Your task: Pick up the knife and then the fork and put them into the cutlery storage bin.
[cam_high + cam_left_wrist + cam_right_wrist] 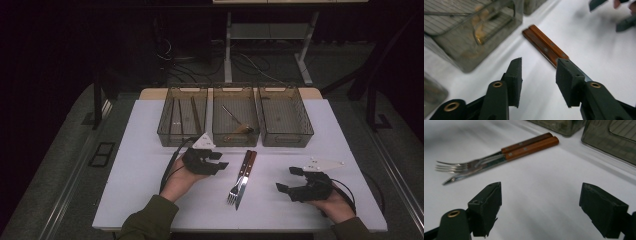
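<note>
Left gripper [220, 161]: held in the person's left hand, low over the white worktop [140, 190], just left of the cutlery; jaws parted to a middling gap with nothing between them. In the left gripper view [539, 80] its jaws point toward the wooden handles.
Right gripper [286, 180]: held in the right hand near the front right of the worktop, well apart from the cutlery; jaws spread wide and empty. In the right gripper view [540, 202] they face the fork and knife from the side.
Fork [235, 190]: lies flat on the worktop between the two grippers, tines toward the person, wooden handle pointing to the bins.
Knife [243, 186]: lies alongside the fork, touching it, its handle beside the fork's handle and its blade tip toward the person.
Left bin [164, 131]: smoky clear bin at the far side, holding long thin pieces.
Middle bin [216, 135]: next to it, holding a utensil and a pale object I cannot identify.
Right bin [306, 131]: last in the row; its contents are not clear.
</note>
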